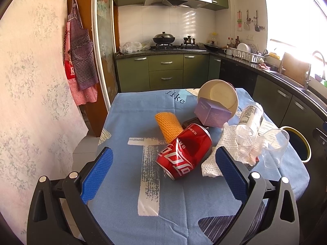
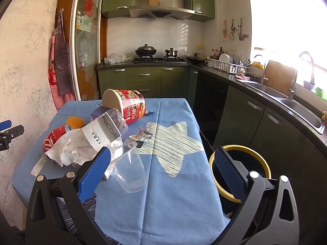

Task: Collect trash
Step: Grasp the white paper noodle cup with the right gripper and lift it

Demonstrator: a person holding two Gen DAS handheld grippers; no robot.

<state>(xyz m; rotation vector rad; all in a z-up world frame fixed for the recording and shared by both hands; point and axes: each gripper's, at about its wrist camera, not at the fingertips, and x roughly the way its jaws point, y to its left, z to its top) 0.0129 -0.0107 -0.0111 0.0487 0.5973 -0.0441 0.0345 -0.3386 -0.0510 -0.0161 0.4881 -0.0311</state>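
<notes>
We hold both the left gripper and the right gripper spread and empty, nothing collected yet: crushed cola can at twelve o'clock, yellow-rimmed bin at three.

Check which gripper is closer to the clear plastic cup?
Right. The clear plastic cup lies just ahead of the right gripper, by its left finger. The left gripper faces the red can, cup off to its right.
</notes>
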